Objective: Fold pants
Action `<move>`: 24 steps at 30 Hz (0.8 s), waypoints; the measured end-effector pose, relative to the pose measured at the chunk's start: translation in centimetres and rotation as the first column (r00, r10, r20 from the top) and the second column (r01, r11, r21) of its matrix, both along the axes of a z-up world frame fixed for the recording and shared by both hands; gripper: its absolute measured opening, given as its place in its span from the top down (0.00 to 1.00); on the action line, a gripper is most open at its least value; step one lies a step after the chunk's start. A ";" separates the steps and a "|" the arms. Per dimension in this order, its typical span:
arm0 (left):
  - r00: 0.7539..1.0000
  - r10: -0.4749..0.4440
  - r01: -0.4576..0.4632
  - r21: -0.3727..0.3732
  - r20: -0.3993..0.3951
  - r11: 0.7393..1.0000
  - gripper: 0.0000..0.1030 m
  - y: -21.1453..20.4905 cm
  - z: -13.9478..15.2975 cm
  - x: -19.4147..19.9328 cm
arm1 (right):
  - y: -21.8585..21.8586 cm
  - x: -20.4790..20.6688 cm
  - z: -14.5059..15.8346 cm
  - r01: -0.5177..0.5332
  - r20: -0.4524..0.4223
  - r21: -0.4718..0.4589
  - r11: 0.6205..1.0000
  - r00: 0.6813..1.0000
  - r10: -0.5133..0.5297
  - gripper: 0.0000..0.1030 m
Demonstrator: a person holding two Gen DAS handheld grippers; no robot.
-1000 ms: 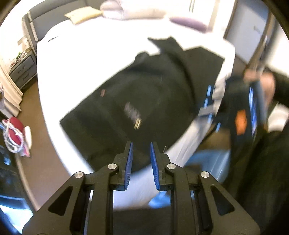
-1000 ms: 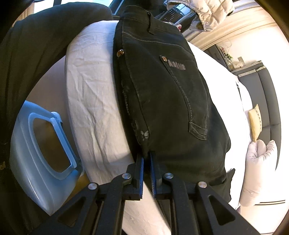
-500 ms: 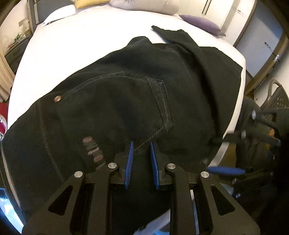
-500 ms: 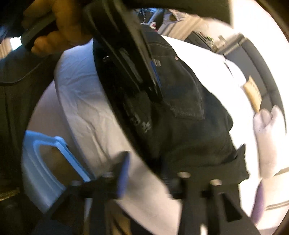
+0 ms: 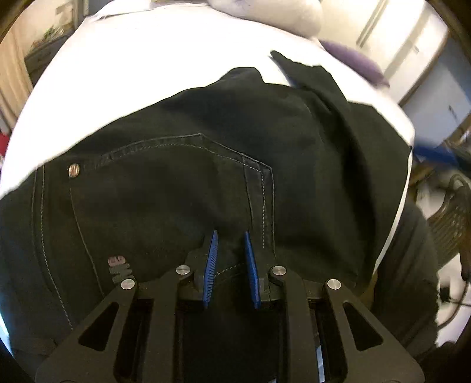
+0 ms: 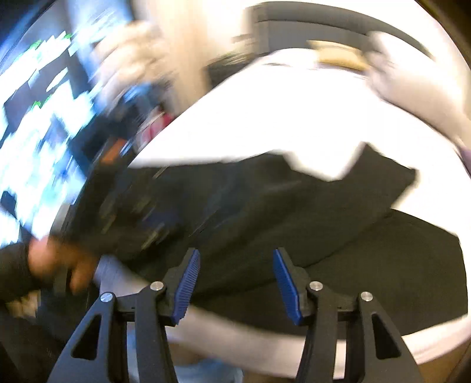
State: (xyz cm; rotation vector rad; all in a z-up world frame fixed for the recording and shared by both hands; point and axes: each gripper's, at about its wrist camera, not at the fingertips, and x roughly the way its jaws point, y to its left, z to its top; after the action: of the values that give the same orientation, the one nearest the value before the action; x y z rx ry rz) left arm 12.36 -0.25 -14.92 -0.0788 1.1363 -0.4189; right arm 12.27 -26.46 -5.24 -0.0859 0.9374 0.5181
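Black jeans (image 5: 176, 191) lie folded on a white bed (image 5: 147, 73), back pocket and rivet facing up. My left gripper (image 5: 231, 234) hangs low over the pocket's lower corner. Its blue pads stand a narrow gap apart with no cloth pinched between them. In the blurred right wrist view the jeans (image 6: 353, 235) spread across the near edge of the bed (image 6: 294, 117). My right gripper (image 6: 235, 256) stands wide open above that edge, holding nothing. A hand (image 6: 59, 262) holding the left gripper shows at the left.
Pale pillows (image 5: 265, 11) and a purple cushion (image 5: 353, 62) lie at the far end of the bed. A wicker chair (image 5: 450, 218) stands off the right side. A bright screen (image 6: 35, 117) and a grey headboard (image 6: 323, 29) show in the right wrist view.
My right gripper let go of the jeans' edge, opened wide, then rose and rolled away. My left gripper came down from off the bed to close over the back pocket.
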 end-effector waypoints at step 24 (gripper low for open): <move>0.999 0.002 -0.004 -0.056 -0.042 0.998 0.82 2.0 -1.2 -0.3 | -3.2 33.4 -10.5 0.552 -0.127 -0.362 0.751 0.770 -0.626 0.37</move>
State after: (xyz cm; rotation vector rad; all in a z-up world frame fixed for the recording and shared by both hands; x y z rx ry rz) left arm 12.02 1.72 -16.10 -0.1387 1.1661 -0.4479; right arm 45.67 -29.65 -15.75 0.0027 1.2139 -0.2288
